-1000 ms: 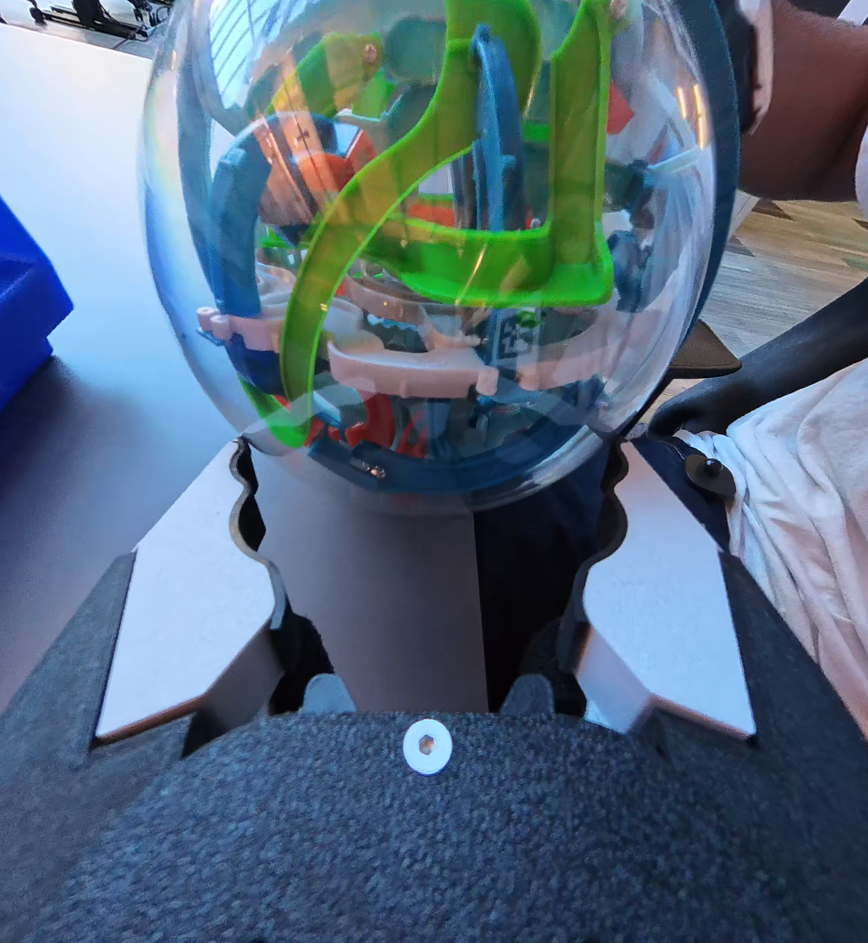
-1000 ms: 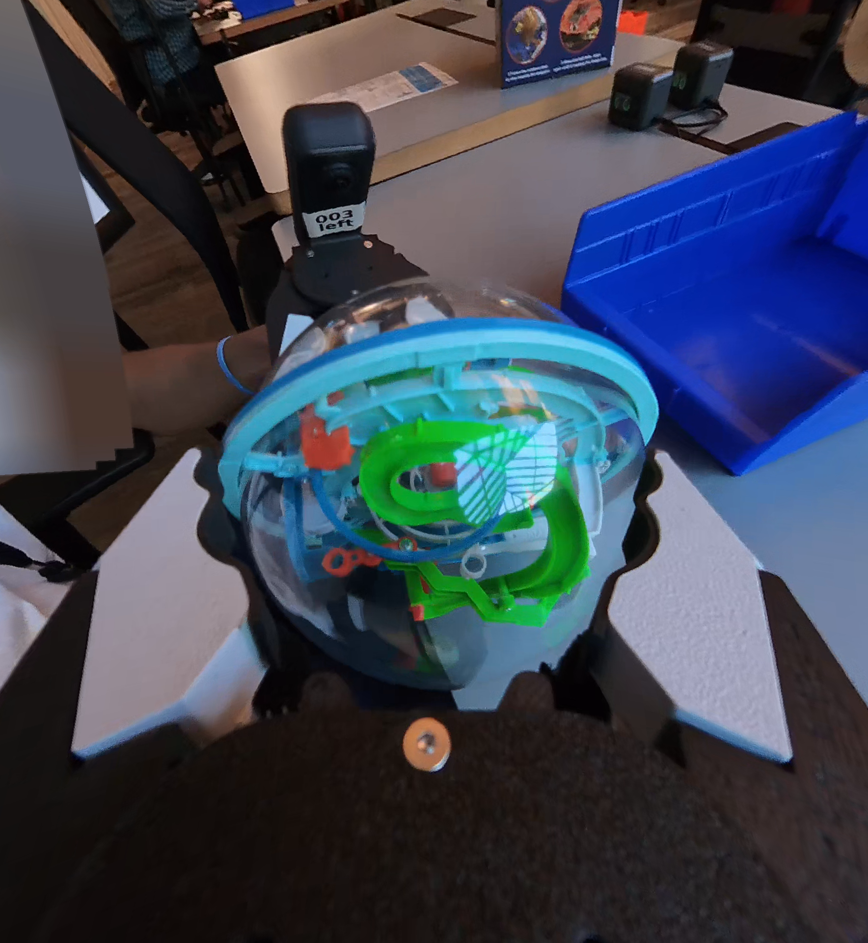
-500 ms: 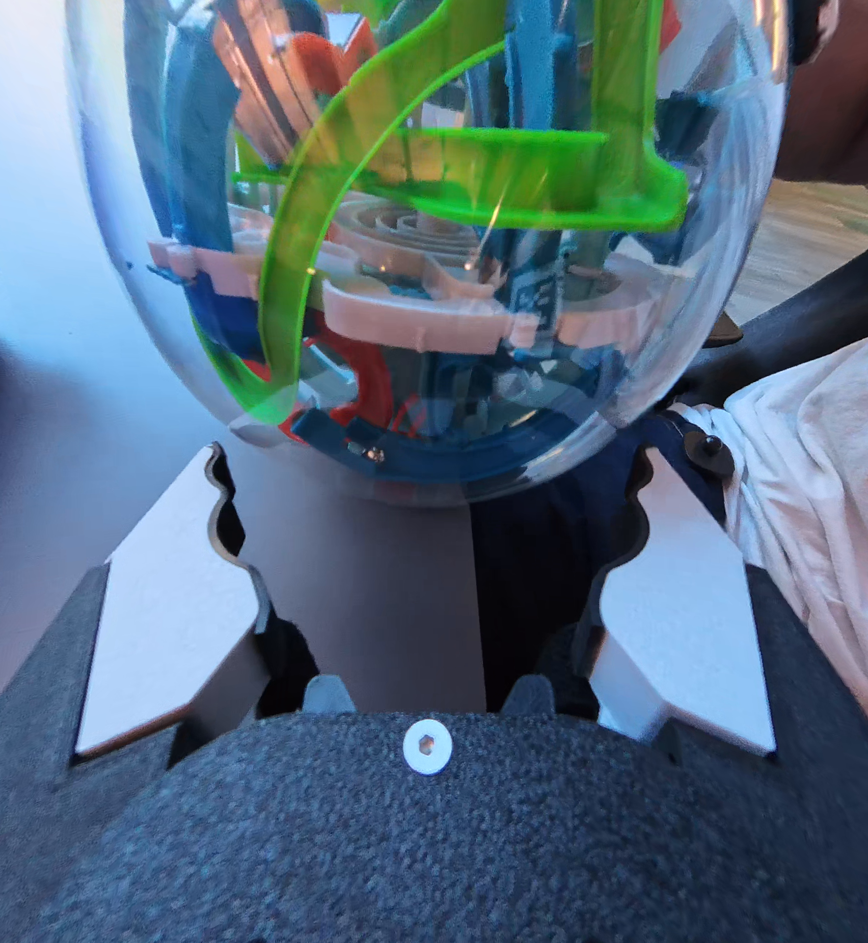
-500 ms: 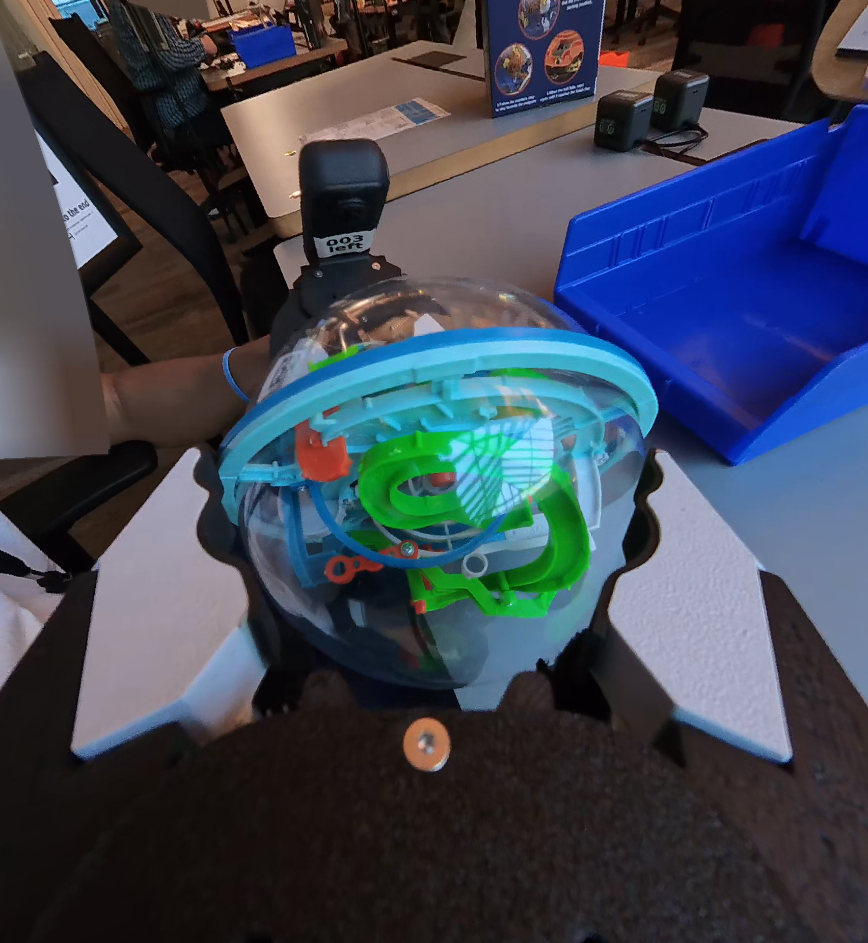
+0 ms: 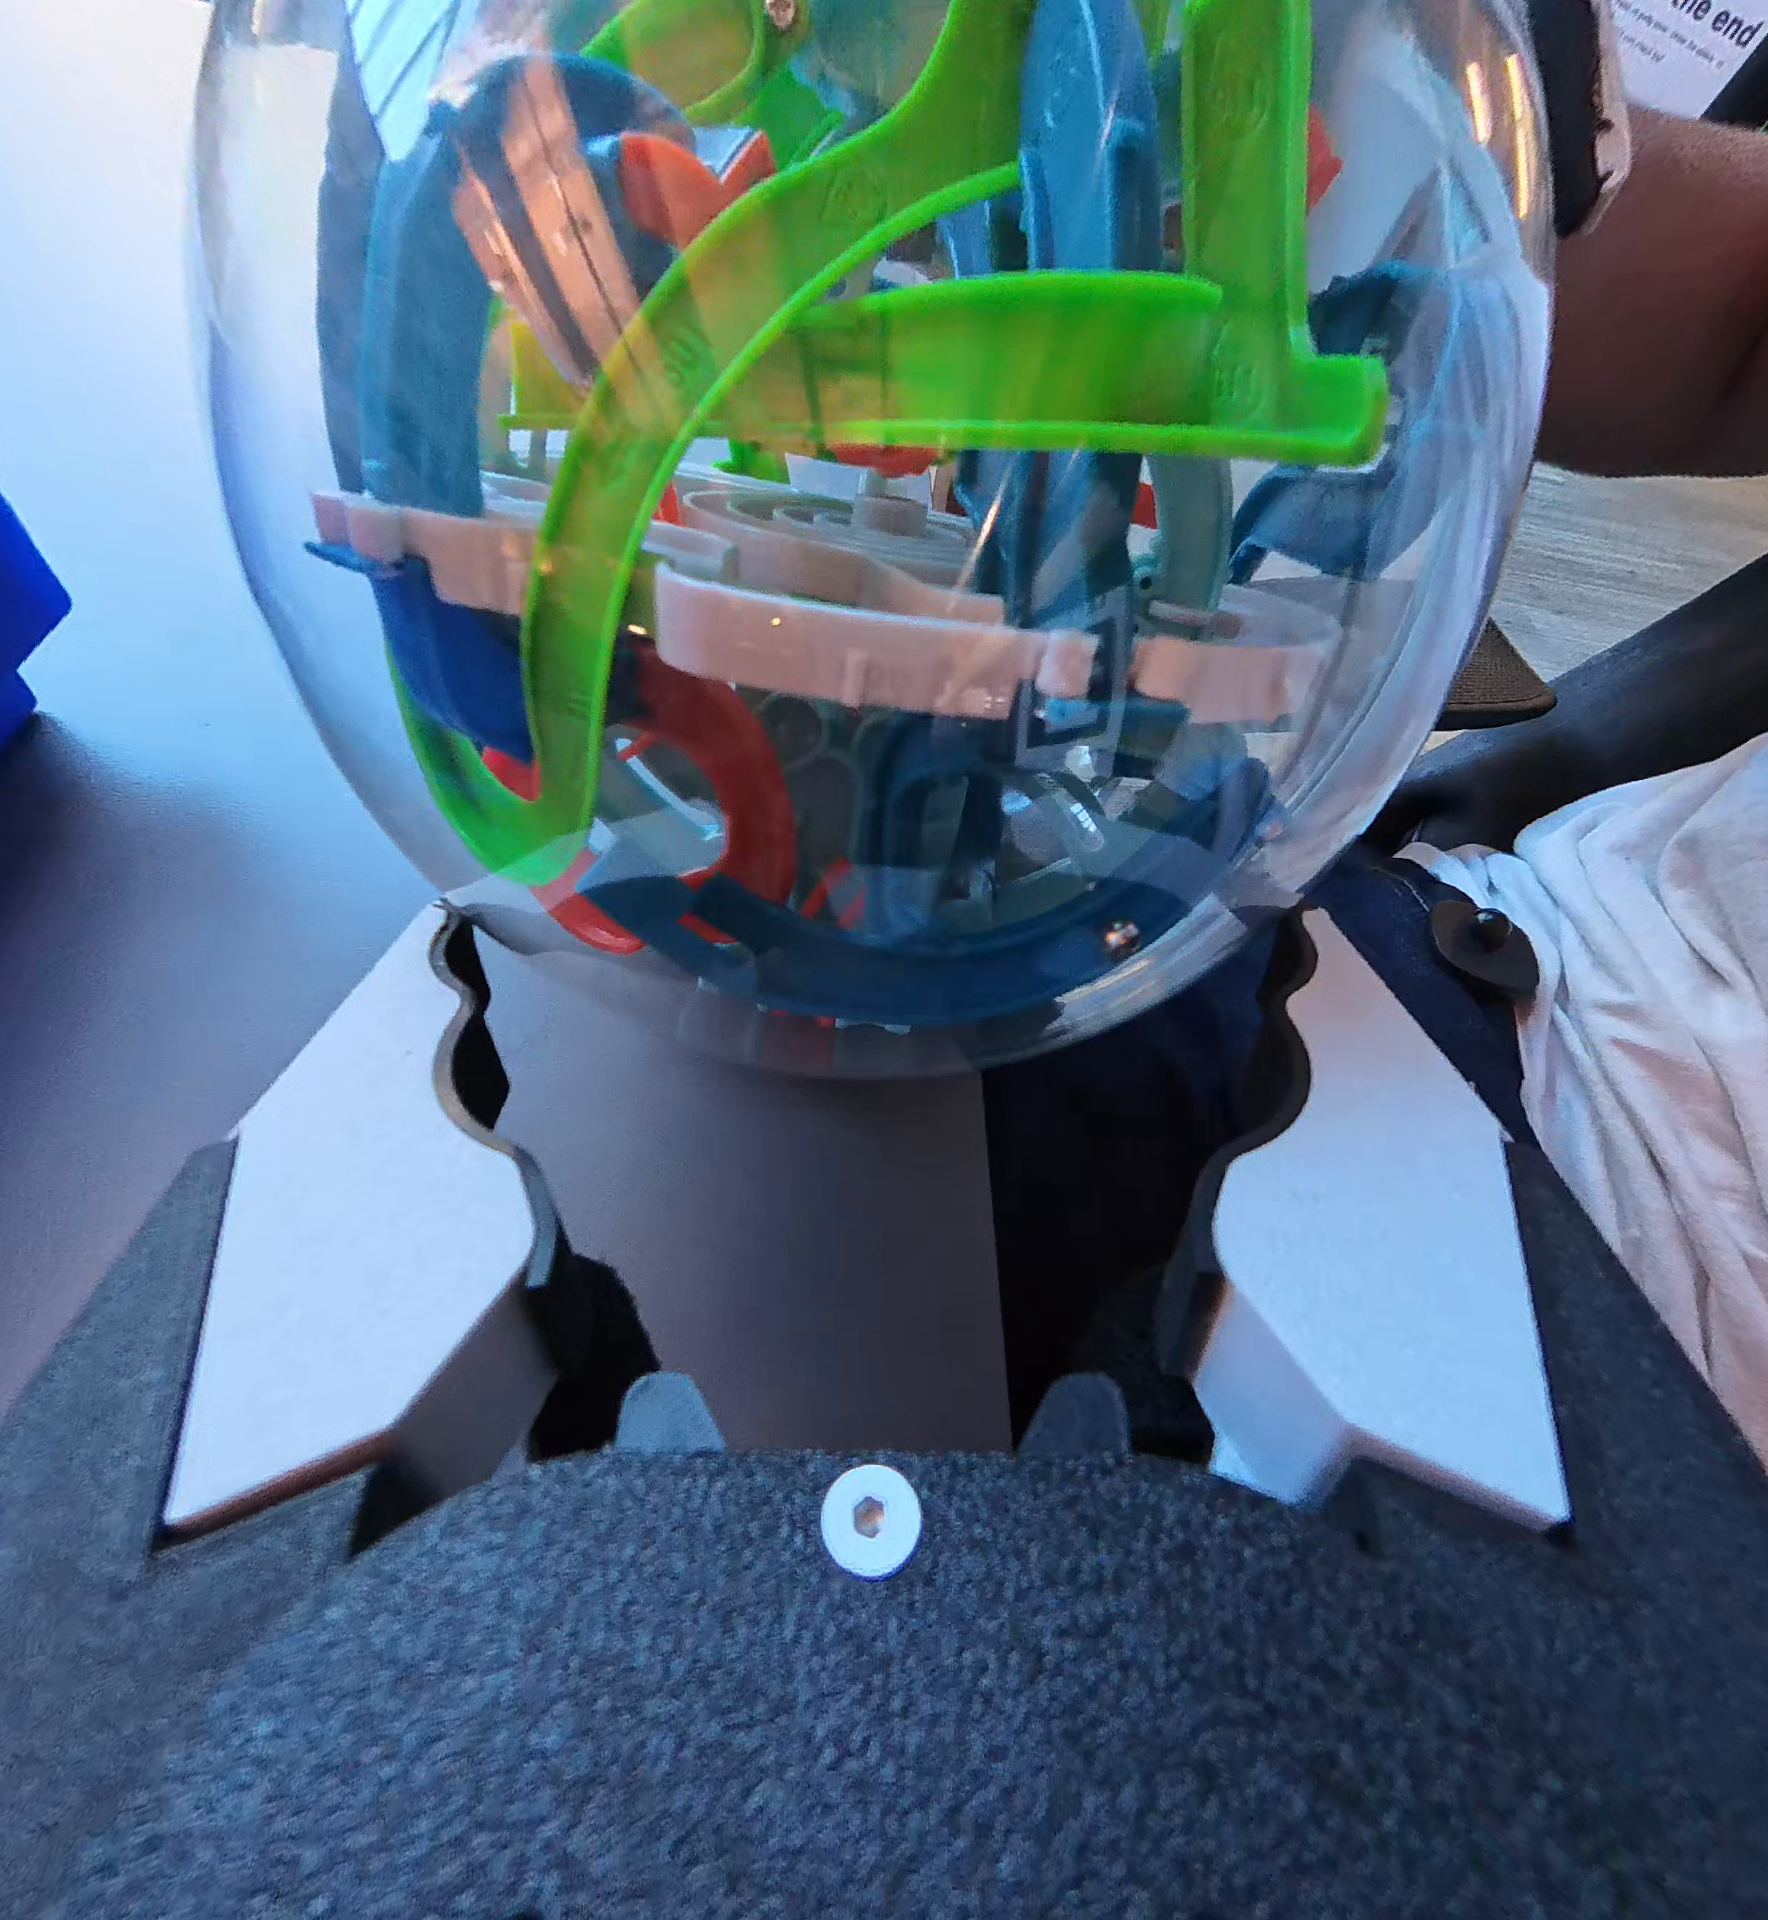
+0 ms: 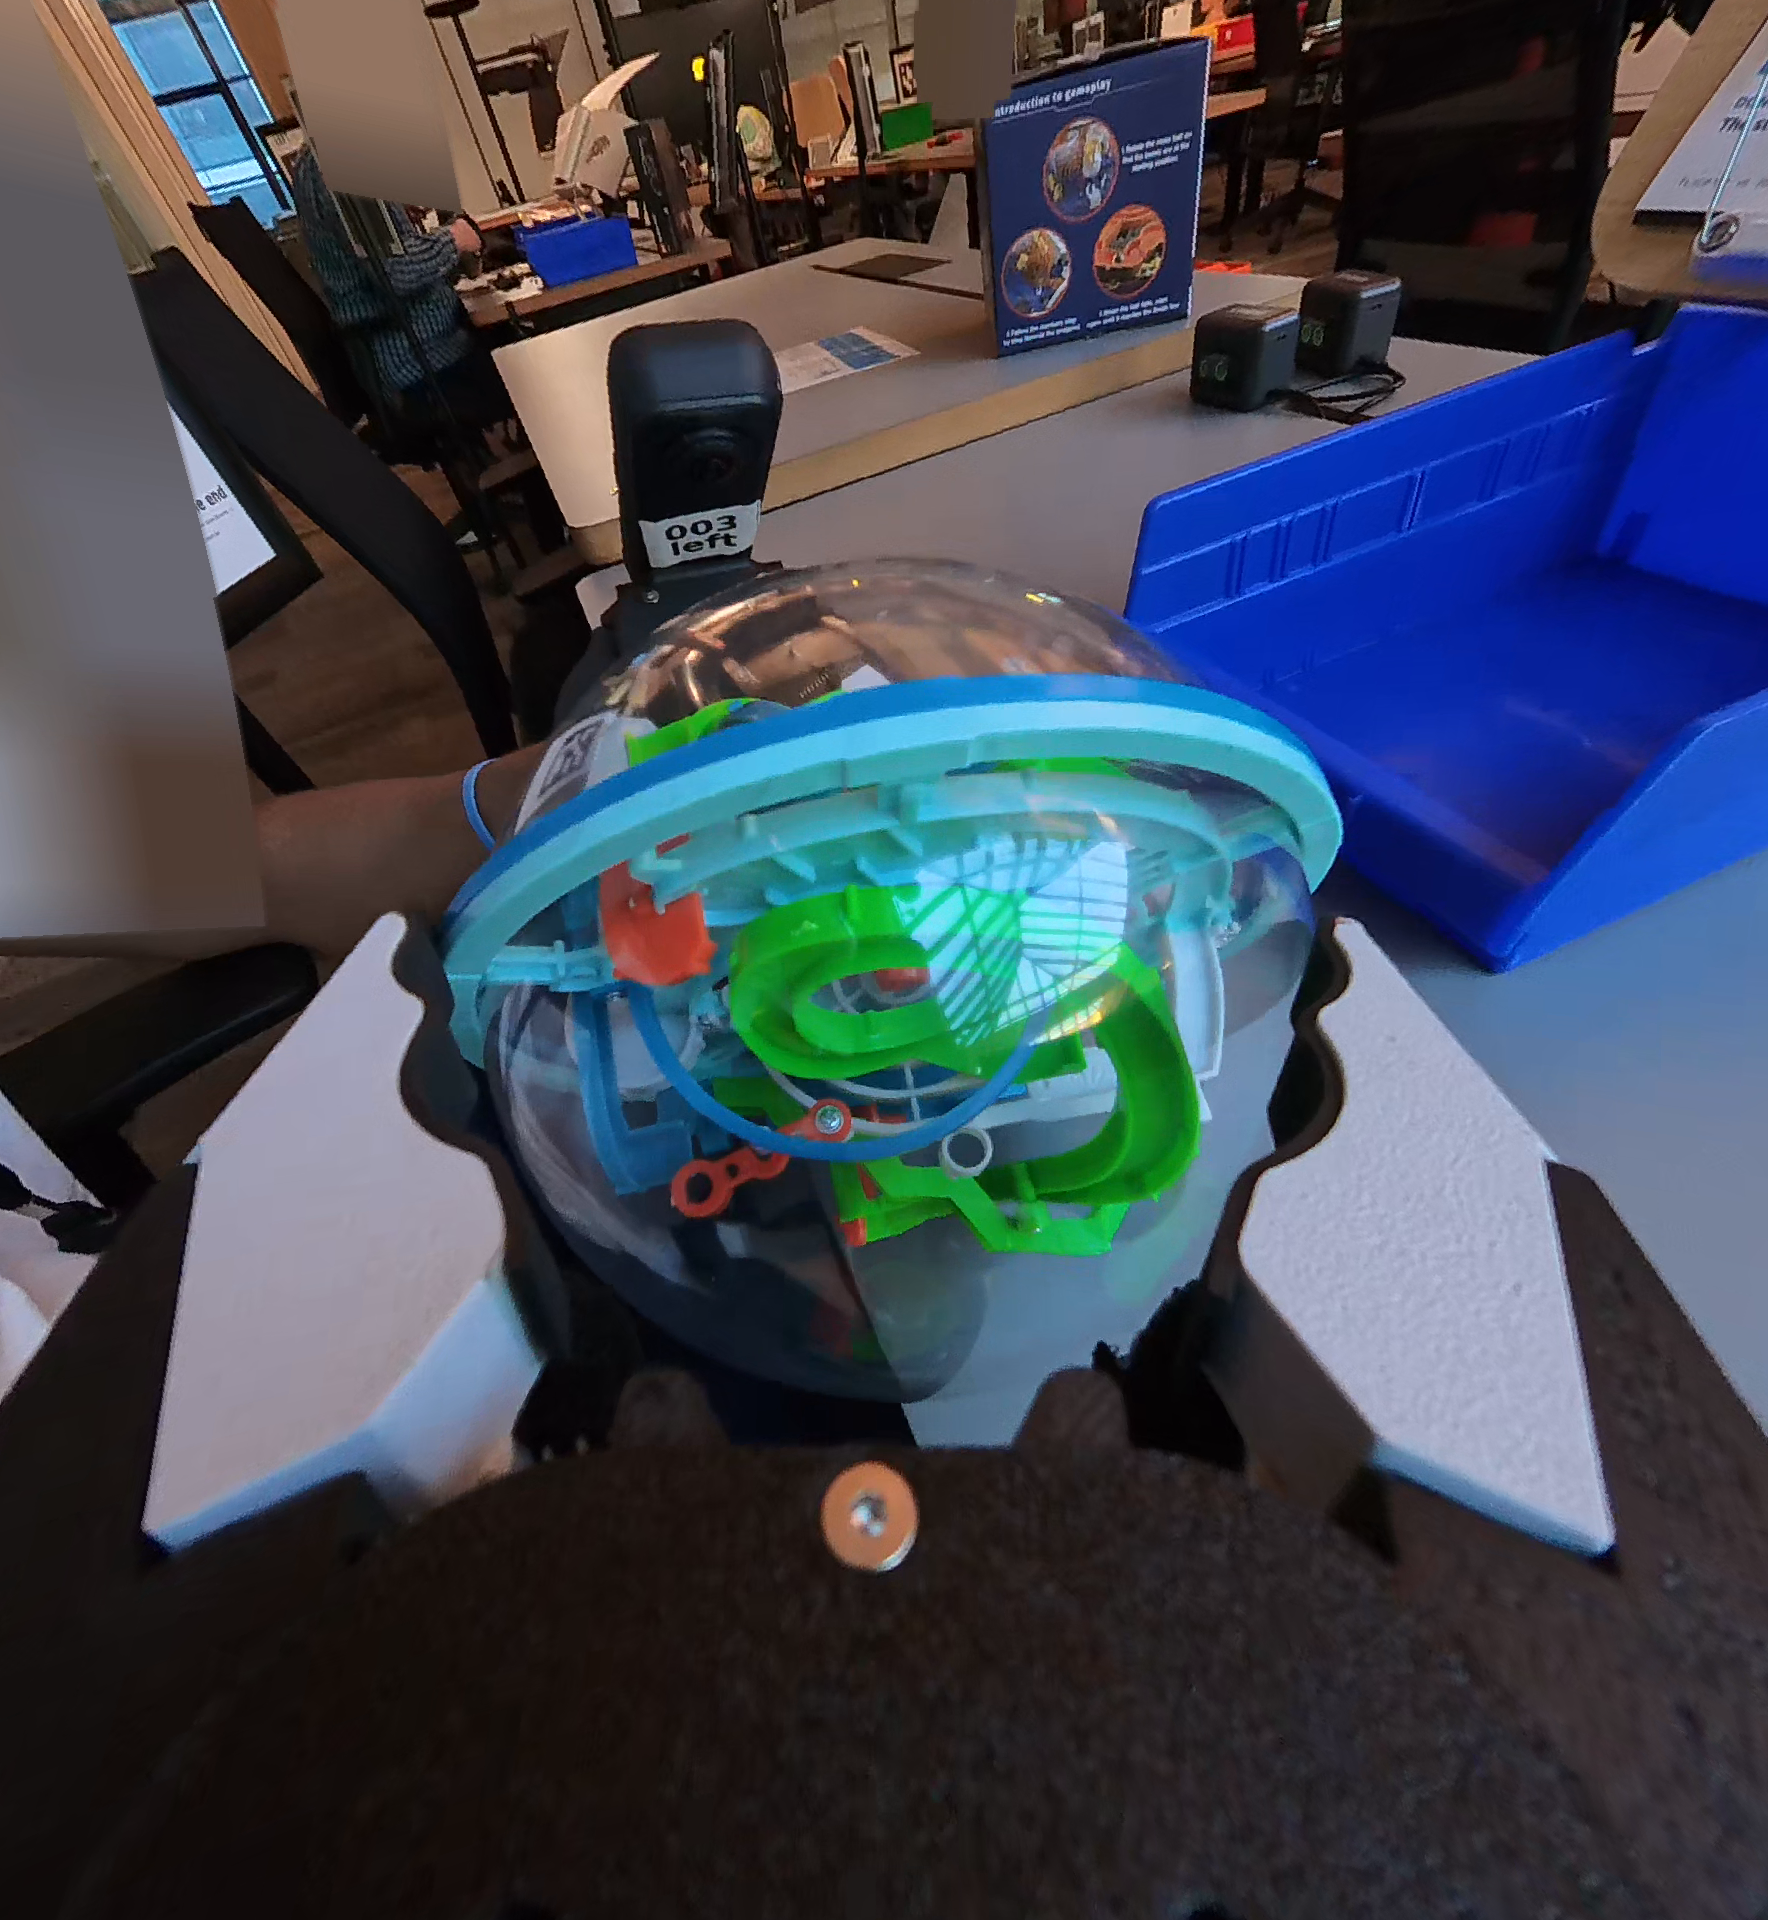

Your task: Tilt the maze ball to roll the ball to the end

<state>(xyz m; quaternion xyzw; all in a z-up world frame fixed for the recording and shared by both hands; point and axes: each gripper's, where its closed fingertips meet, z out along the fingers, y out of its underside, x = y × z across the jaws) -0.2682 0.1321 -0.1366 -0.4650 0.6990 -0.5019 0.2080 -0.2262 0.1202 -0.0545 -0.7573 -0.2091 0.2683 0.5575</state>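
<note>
Sphere [image 6: 890, 997] was held above the surface [image 6: 1586, 1091] edge, clamped at its sides between the fingers of the right claw [image 6: 864, 1122]; this grip let the wrist tilt the whole maze. The left claw [image 5: 875, 1039] was spread wide, its fingertips set against the lower curve of the sphere [image 5: 859, 499] on the far side, apparently as a steadying support rather than a grip; whether both tips truly touched could not be told. A small bright bead [image 5: 1119, 937], possibly the ball, was seen on the dark blue track at the bottom, though this could not be confirmed; the end of the maze was judged not yet reached. A blue bin [image 6: 1545, 665] was left well apart to the right.
</note>
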